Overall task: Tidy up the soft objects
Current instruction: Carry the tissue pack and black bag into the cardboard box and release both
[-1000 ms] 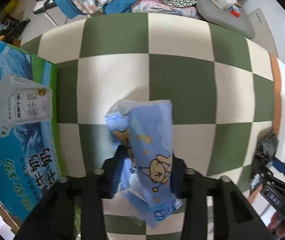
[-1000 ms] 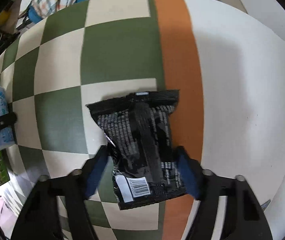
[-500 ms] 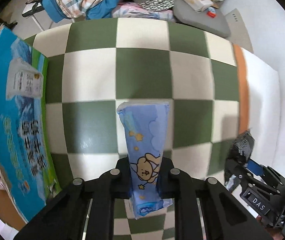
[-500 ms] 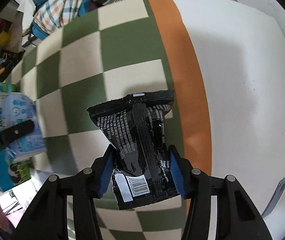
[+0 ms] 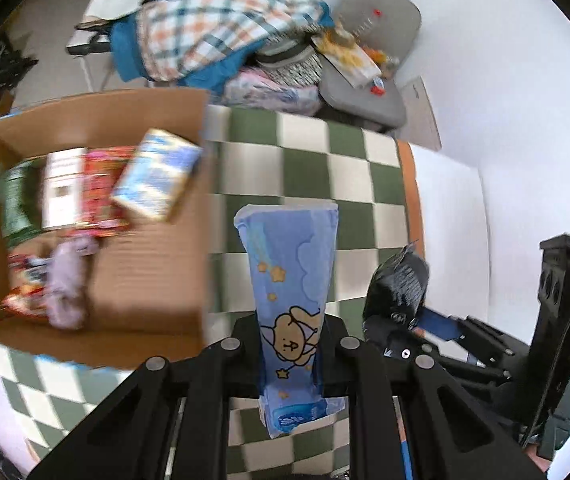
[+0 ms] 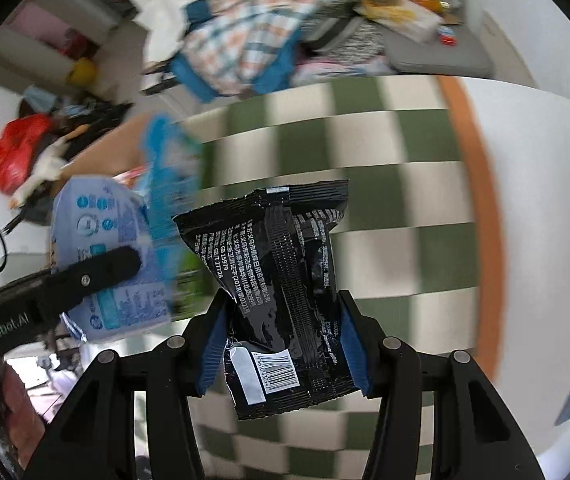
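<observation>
Blue tissue pack (image 5: 289,304) we find clamped in the left gripper (image 5: 291,354) jaws; right gripper (image 6: 283,344) jaws clamp a black snack bag (image 6: 281,280).

Open box (image 5: 153,276) left of tissue pack (image 5: 291,280); snack bag (image 5: 399,284) right.
</observation>
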`<state>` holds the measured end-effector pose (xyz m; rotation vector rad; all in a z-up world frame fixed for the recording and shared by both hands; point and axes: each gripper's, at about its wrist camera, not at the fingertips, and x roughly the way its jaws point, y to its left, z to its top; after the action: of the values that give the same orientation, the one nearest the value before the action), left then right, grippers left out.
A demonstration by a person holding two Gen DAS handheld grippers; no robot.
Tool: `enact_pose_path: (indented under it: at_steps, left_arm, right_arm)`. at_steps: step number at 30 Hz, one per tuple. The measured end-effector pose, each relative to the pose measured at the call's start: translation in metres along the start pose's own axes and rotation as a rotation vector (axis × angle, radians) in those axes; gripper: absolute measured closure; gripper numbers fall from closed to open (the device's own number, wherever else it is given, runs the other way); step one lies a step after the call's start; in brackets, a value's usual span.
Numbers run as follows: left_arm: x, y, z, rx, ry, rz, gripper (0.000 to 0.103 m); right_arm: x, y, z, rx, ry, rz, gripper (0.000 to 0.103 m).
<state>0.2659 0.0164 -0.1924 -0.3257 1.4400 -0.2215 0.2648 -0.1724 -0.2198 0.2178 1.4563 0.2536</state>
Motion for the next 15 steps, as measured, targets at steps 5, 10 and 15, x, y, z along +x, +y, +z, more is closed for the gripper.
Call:
enact_pose_path:
  at_steps: [5,10,15]
  left_arm:
    - [-0.033,0.062,-0.003,-0.036,-0.032,0.037,0.089]
    - [-0.024,0.115,0.002,-0.074,0.004,0.035,0.089]
    - [0.002,0.148,0.009,-0.100,0.073,-0.017,0.089]
  right_arm:
    - [0.009,0.079,-0.015,-0.032,-0.009,0.083,0.049]
    - [0.037,0.141,-0.015,-0.031,0.009,0.087,0.049]
    - [0.068,0.166,-0.009,-0.015,0.033,0.051,0.049]
